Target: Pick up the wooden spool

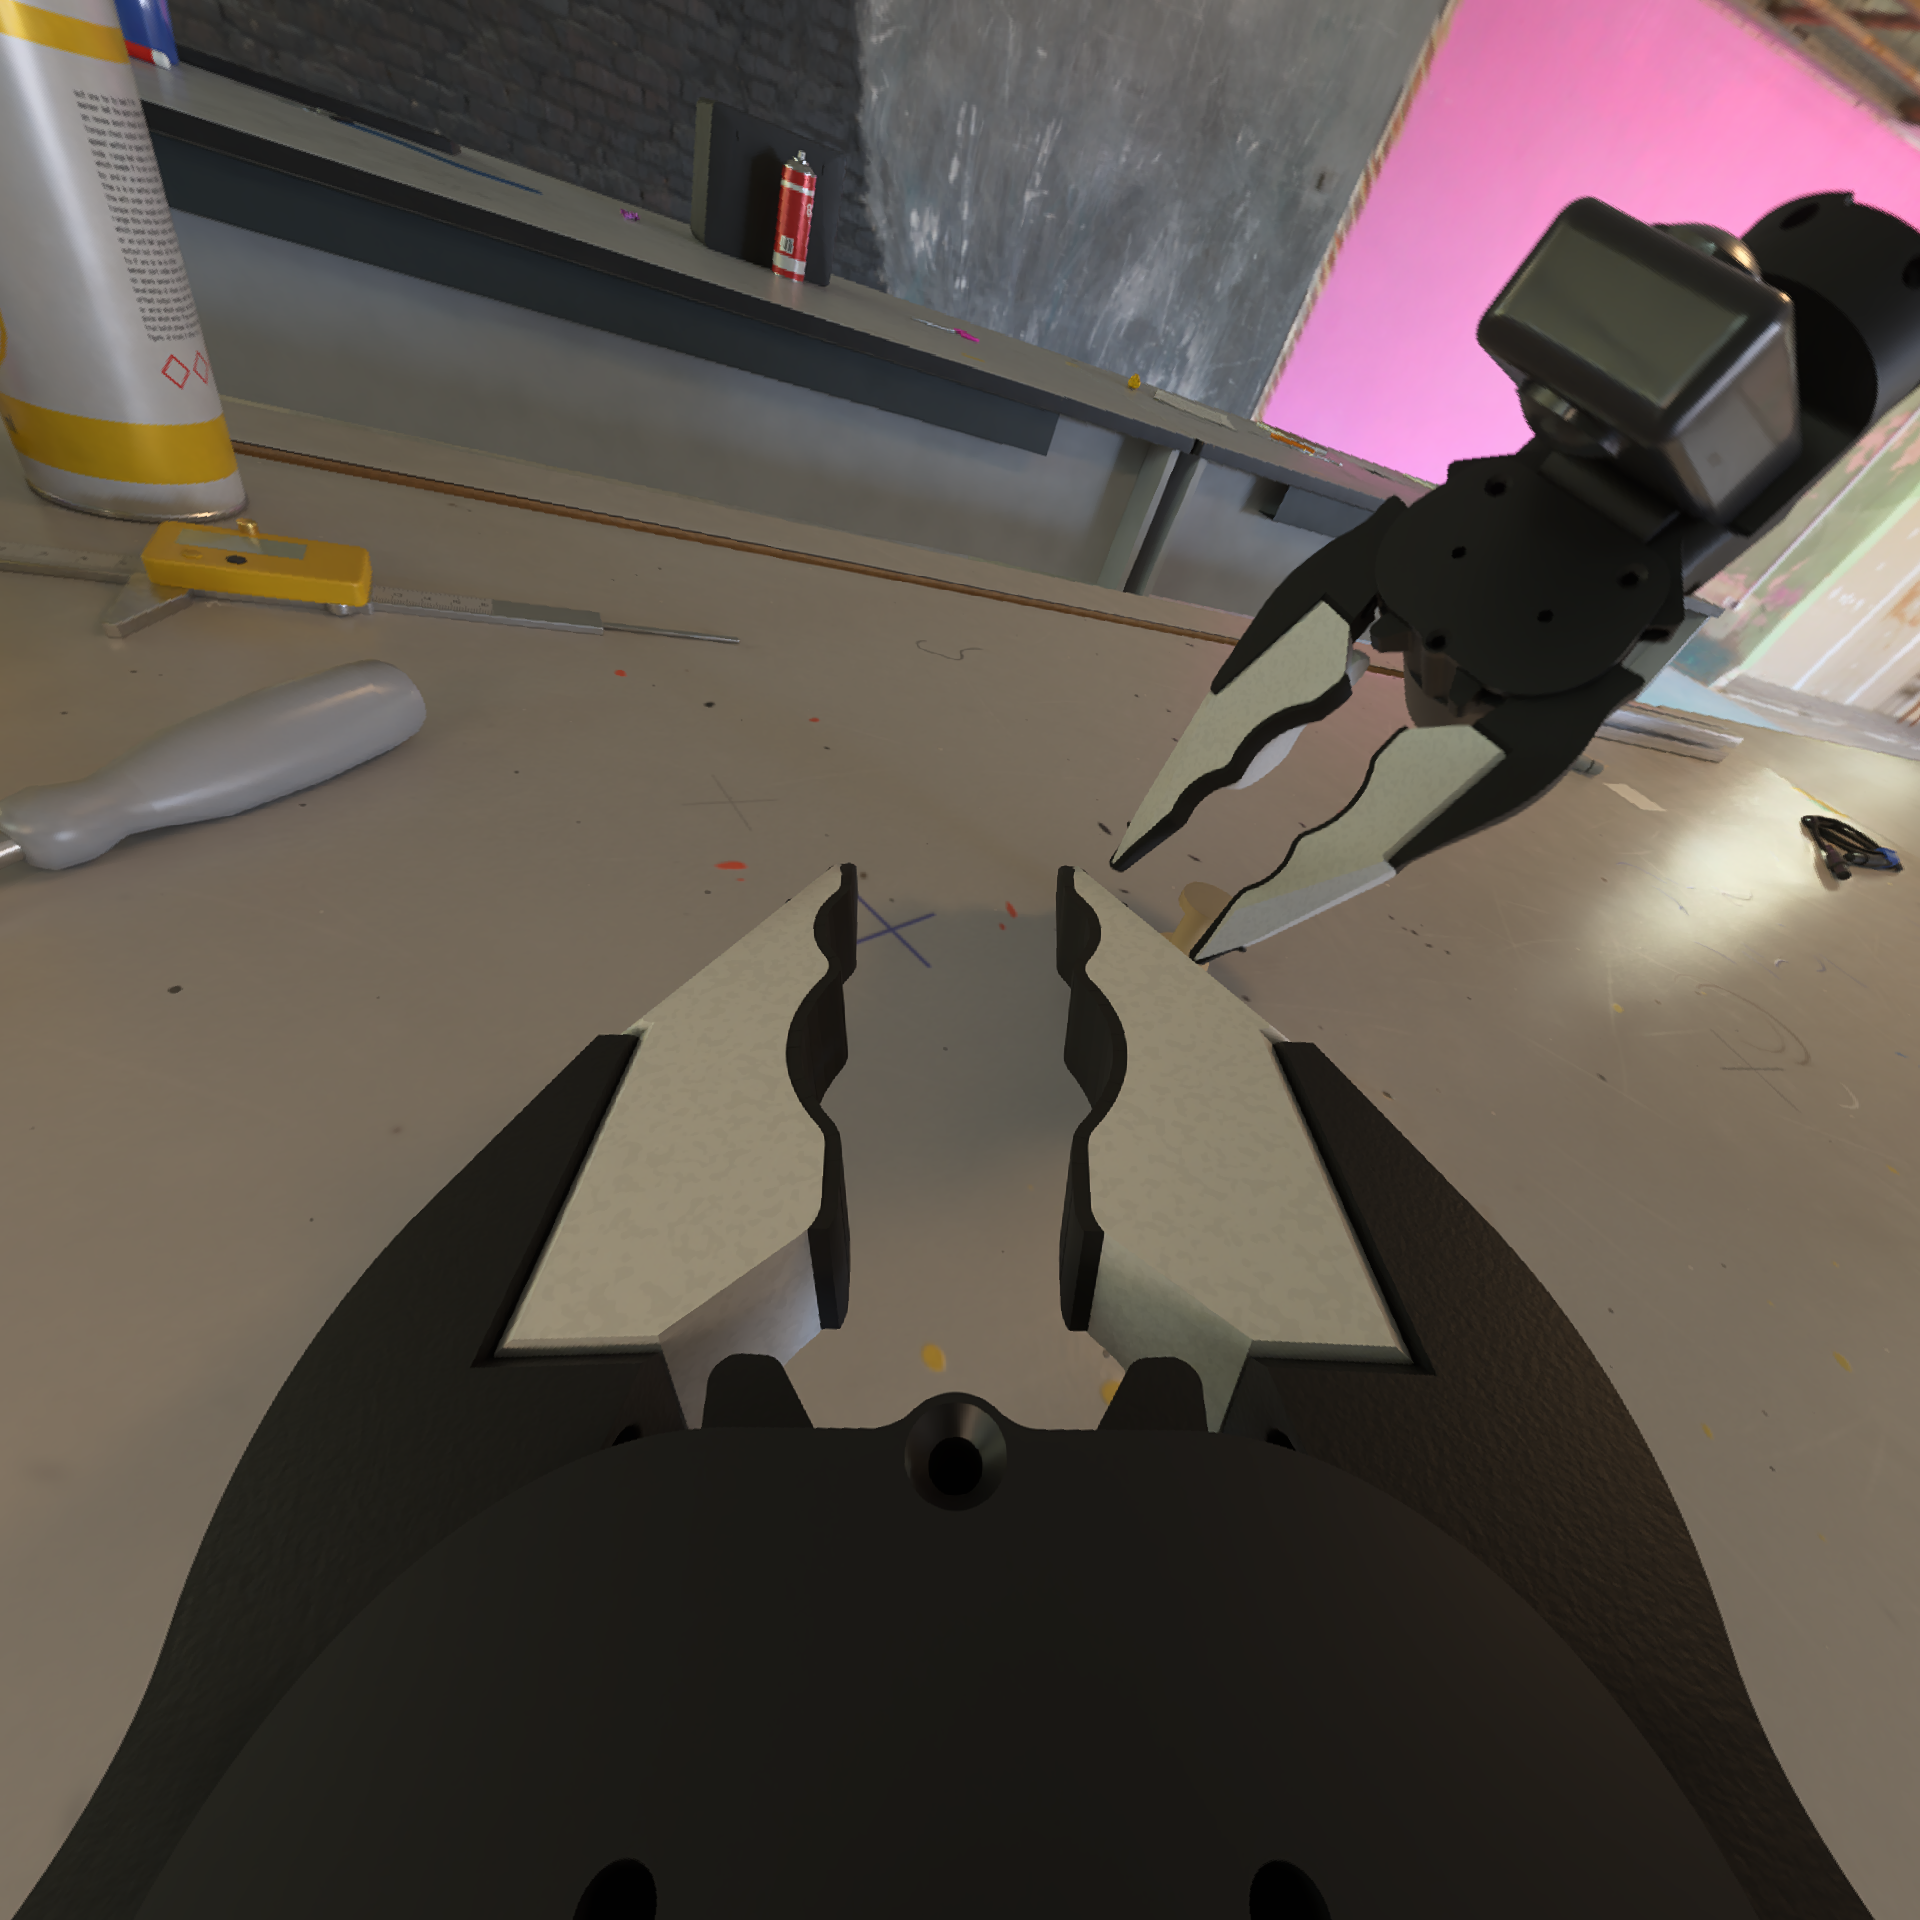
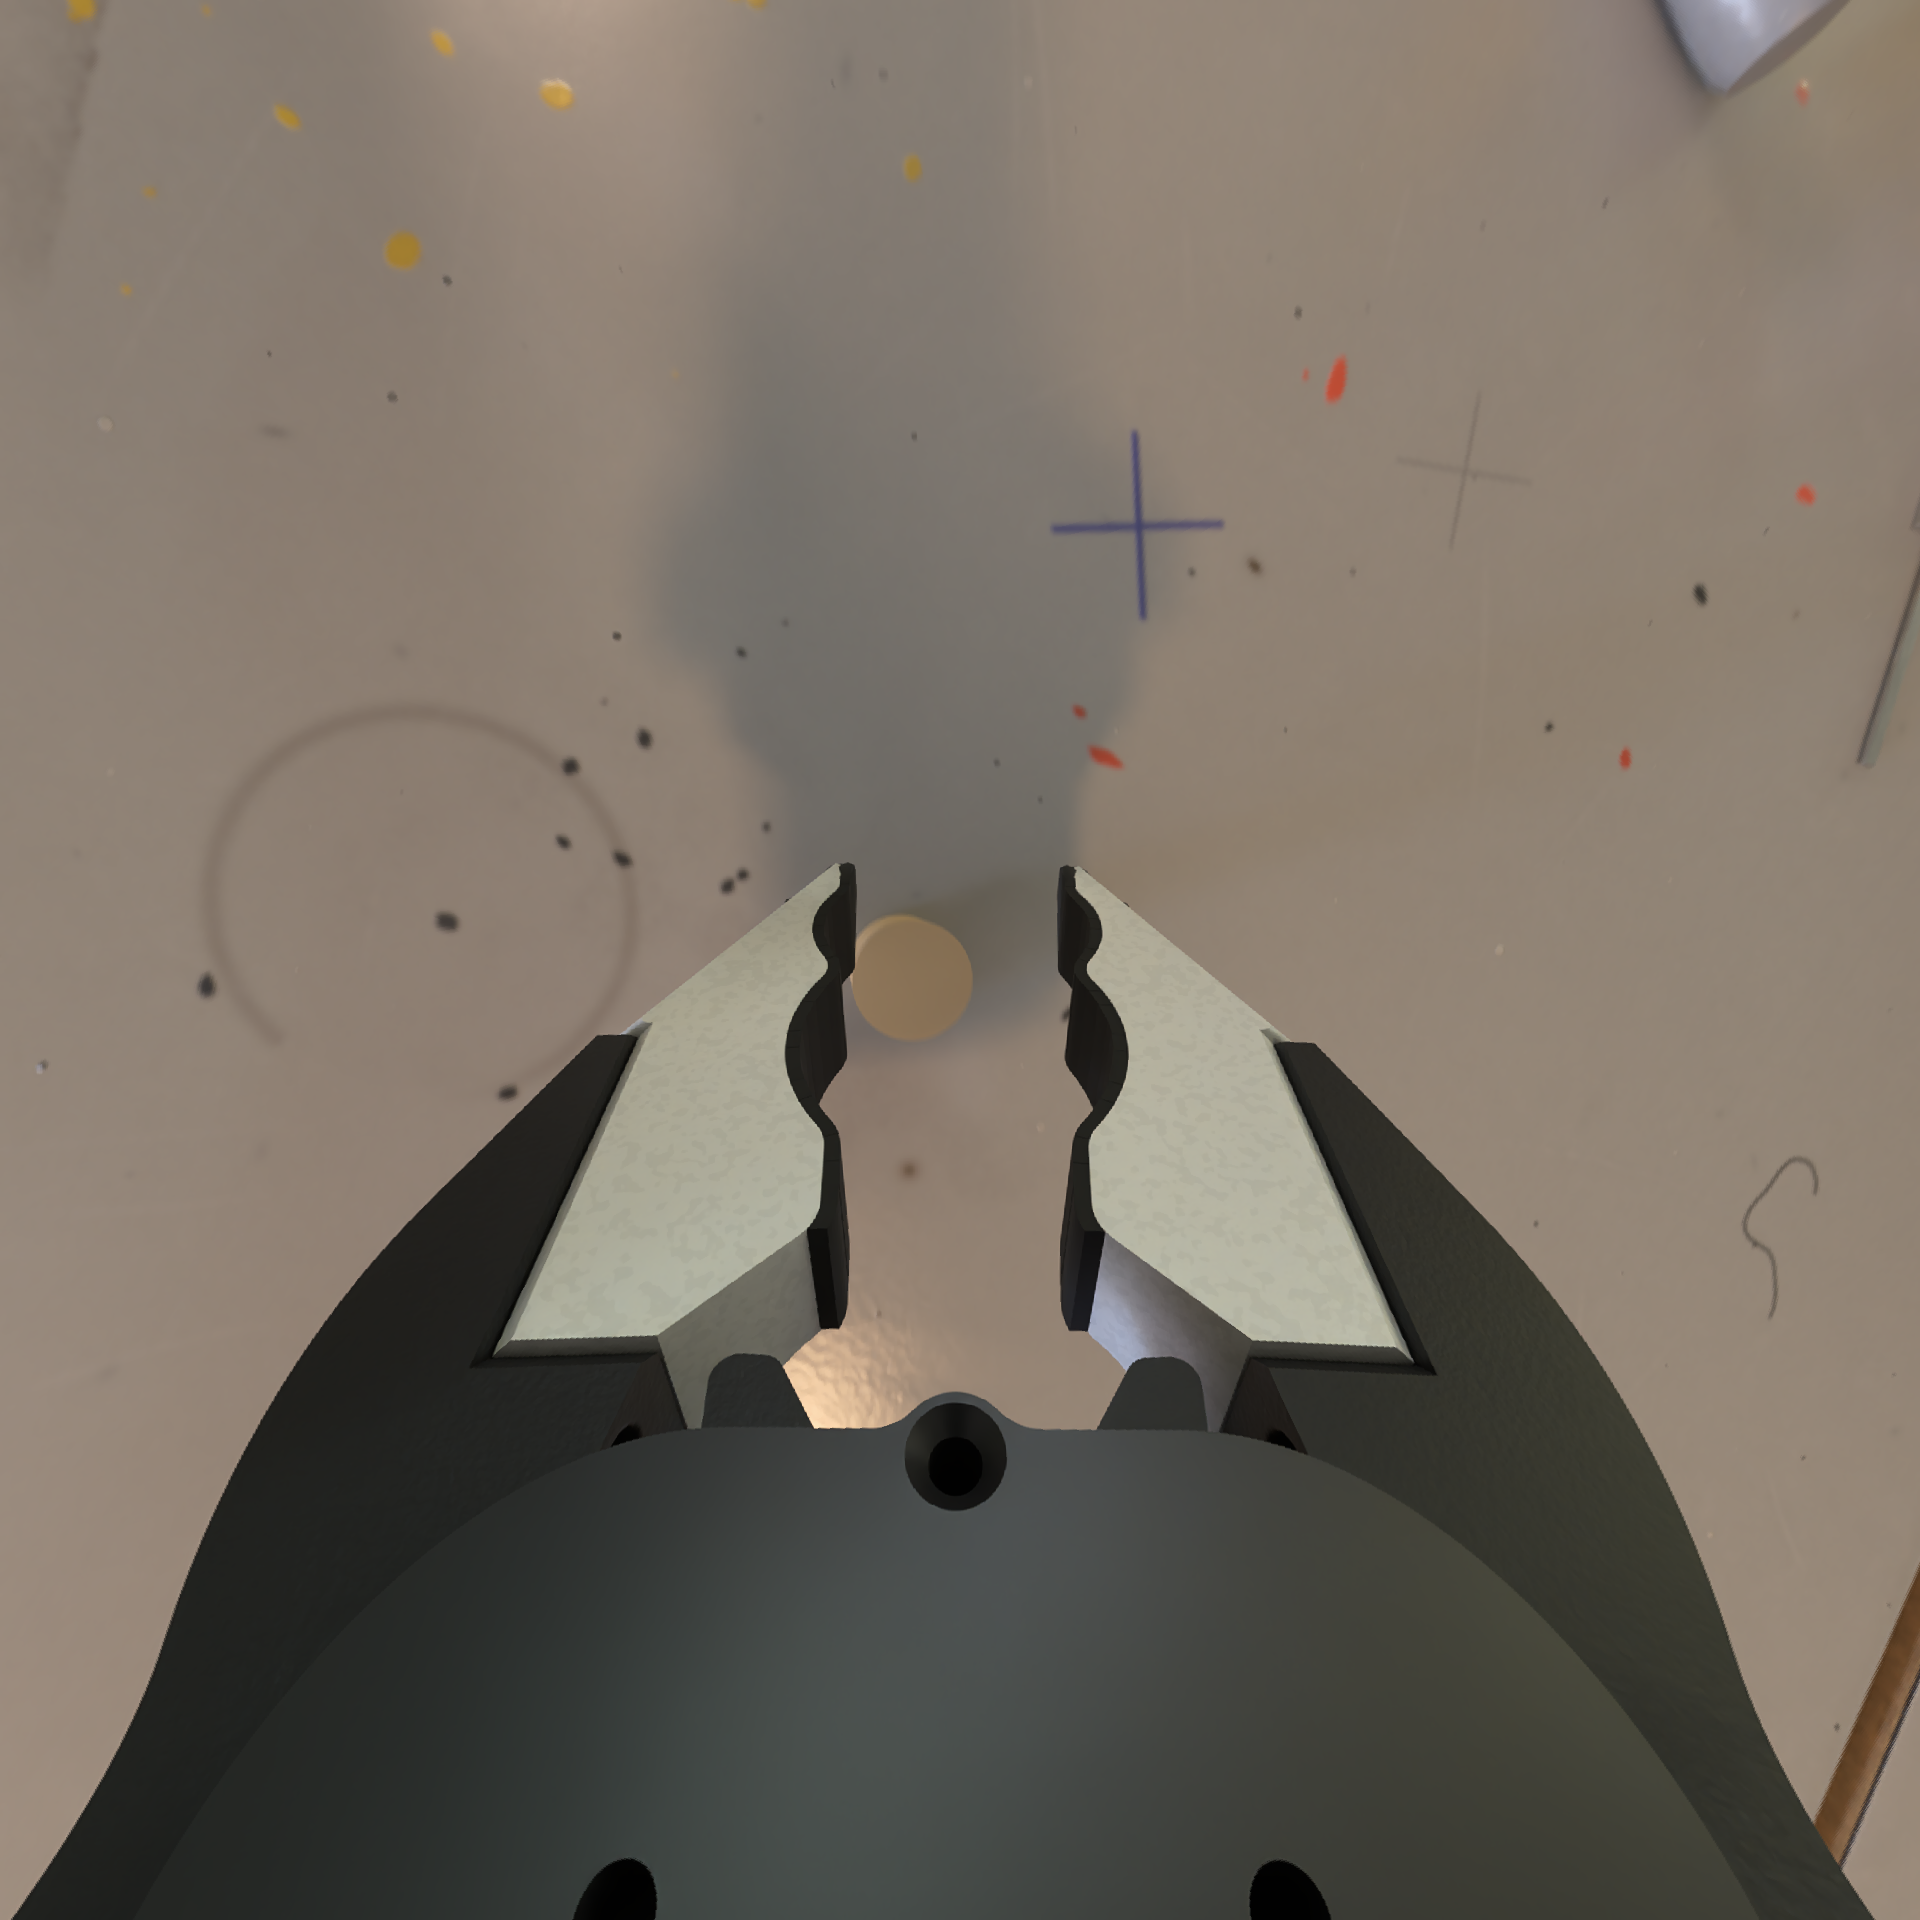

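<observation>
Nearby, grey handle point(image 1: 208, 764), yellow caliper point(image 1: 257, 564), spray can point(image 1: 99, 260)

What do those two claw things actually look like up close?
Both match. The left gripper and right gripper have a matte black rounded body with small round holes, and two tapered, speckled pale grey fingers lined with black wavy pads. Seen from the left, the right gripper carries a boxy dark grey camera. No cables show.

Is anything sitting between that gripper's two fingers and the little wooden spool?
No. In the right wrist view the right hand-held gripper is open above the wooden spool, which shows in the gap nearer one finger, with nothing in between.
</observation>
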You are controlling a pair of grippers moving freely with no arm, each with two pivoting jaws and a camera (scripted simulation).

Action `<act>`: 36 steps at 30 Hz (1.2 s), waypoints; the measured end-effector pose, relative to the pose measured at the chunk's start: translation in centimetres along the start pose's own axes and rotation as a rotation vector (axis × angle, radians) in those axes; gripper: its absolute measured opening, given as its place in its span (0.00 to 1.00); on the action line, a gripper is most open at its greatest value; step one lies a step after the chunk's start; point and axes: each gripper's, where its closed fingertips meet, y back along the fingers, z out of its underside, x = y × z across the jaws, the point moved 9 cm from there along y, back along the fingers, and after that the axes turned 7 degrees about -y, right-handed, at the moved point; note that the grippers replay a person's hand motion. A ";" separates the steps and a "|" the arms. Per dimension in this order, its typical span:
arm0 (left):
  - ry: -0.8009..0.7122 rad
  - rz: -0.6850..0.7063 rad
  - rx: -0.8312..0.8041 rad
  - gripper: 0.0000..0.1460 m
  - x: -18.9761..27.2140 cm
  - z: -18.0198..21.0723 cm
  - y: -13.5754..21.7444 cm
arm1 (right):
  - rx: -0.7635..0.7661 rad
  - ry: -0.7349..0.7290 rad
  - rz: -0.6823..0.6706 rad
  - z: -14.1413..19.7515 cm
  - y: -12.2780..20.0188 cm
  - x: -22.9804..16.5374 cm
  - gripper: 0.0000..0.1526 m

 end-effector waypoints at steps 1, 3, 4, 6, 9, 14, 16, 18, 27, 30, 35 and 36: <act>-0.001 0.000 -0.001 0.26 0.0 0.0 0.0 | -0.016 -0.008 -0.014 0.1 0.2 0.3 0.26; -0.002 0.000 -0.002 0.26 0.0 0.0 0.0 | -0.048 -0.019 -0.055 0.3 0.6 0.8 0.27; -0.002 0.000 -0.004 0.26 0.0 0.0 0.0 | -0.066 -0.018 -0.080 0.4 0.6 1.1 0.28; -0.002 -0.001 -0.005 0.26 0.0 0.0 -0.1 | -0.103 -0.017 -0.111 0.3 0.2 1.5 0.30; 0.002 -0.003 -0.003 0.26 0.0 0.0 0.0 | -0.188 -0.008 -0.165 0.1 -0.7 1.6 0.30; 0.005 -0.002 -0.002 0.26 0.0 0.0 0.0 | -0.197 -0.007 -0.200 0.0 -1.1 1.6 0.29; 0.005 0.000 -0.002 0.26 0.0 0.0 0.0 | -0.180 -0.008 -0.202 0.2 -1.0 1.4 0.27; 0.005 0.002 -0.002 0.26 0.0 0.0 0.0 | -0.164 -0.010 -0.193 0.5 -0.8 1.1 0.25; 0.005 0.007 -0.006 0.26 0.0 0.0 -0.1 | -0.039 0.047 -0.080 1.5 -0.1 -0.1 0.23; 0.003 0.007 -0.013 0.26 0.0 0.0 -0.1 | 0.029 0.056 -0.037 2.1 0.1 -0.2 0.20; 0.003 0.018 -0.043 0.25 0.2 0.1 -0.4 | 0.106 0.084 0.003 2.7 0.4 -0.5 0.16; 0.005 0.025 -0.057 0.25 0.3 0.2 -0.5 | 0.117 0.089 0.006 2.8 0.5 -0.5 0.15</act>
